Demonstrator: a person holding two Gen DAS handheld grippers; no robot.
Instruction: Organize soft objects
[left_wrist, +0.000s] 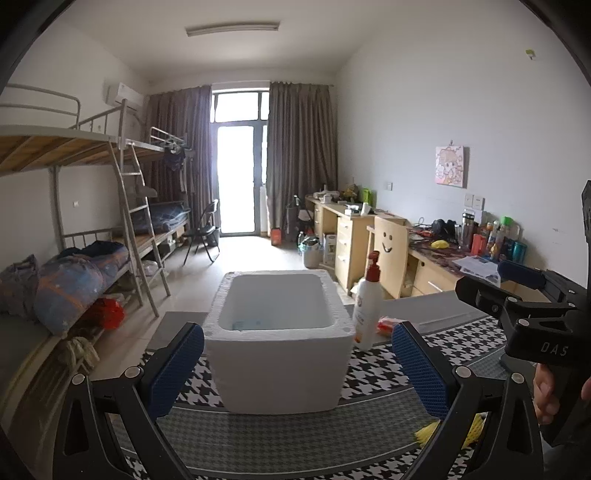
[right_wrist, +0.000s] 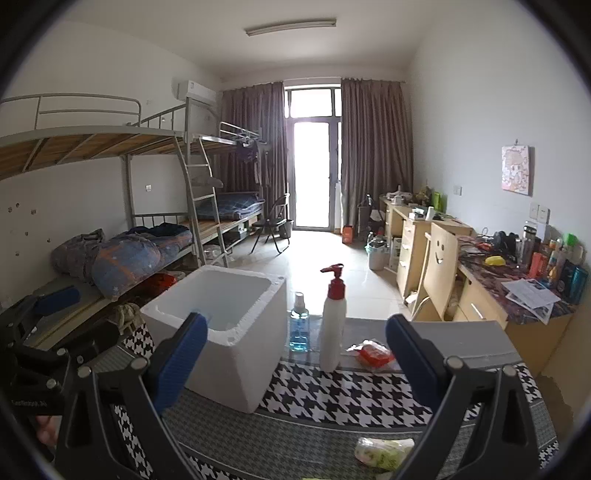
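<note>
1. A pale green-and-white soft pack (right_wrist: 384, 453) is seen on the houndstooth tablecloth (right_wrist: 332, 391) right under the right gripper (right_wrist: 295, 365); a red crinkly packet (right_wrist: 373, 355) lies further back beside the pump bottle (right_wrist: 332, 321).
2. Both are probably light and squishy, so they're best pinched across the middle, gently.
3. The foam box (left_wrist: 277, 365) looks pretty much empty, only something faintly bluish at the bottom.
4. Nothing is held: the right gripper and left gripper (left_wrist: 295, 369) are both spread wide.
5. A blue spray bottle (right_wrist: 299, 328) is parked beside the box.
</note>
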